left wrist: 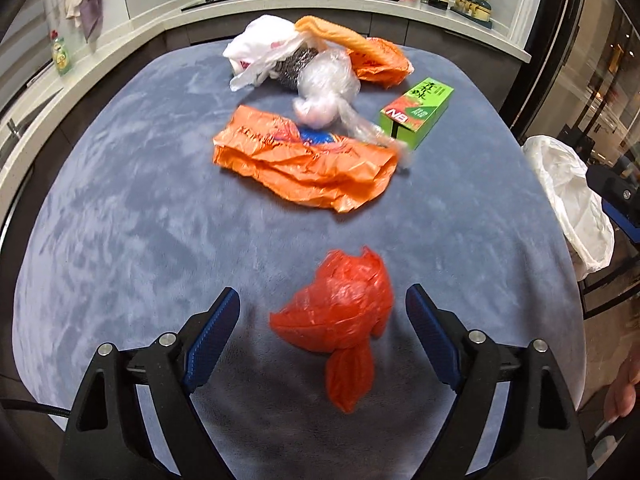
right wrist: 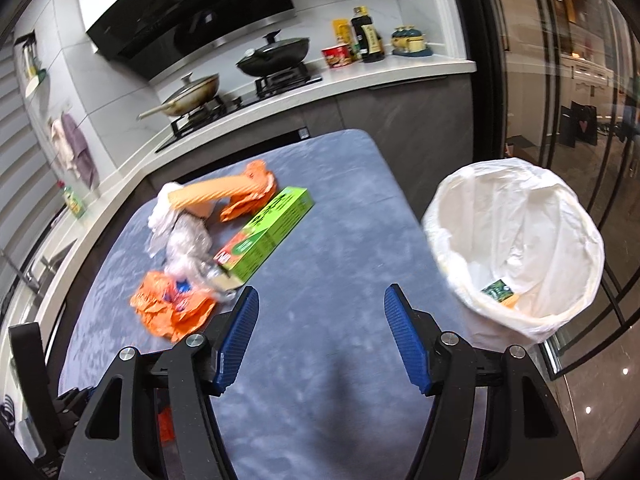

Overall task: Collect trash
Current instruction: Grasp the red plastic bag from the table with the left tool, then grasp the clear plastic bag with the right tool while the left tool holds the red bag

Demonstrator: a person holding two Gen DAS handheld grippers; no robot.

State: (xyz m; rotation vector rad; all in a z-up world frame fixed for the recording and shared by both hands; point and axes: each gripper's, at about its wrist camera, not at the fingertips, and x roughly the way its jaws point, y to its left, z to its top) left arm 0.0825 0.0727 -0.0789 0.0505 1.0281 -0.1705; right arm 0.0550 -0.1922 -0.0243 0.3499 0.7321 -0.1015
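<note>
Two grippers, both spread, nothing held. Red bag (left wrist: 340,320) lies between left gripper (left wrist: 323,340) fingers, tail toward camera (nearest candidate); right gripper (right wrist: 320,334) hangs beside bin (right wrist: 516,320).

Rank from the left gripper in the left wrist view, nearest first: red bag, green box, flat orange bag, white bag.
From the left gripper:
1. red bag, between the open fingers.
2. flat orange bag, mid-table.
3. green box, beyond it, to the right.
4. white bag, far edge, left.

Bin (left wrist: 568,196) half cut off; contents perhaps wrappers.
</note>
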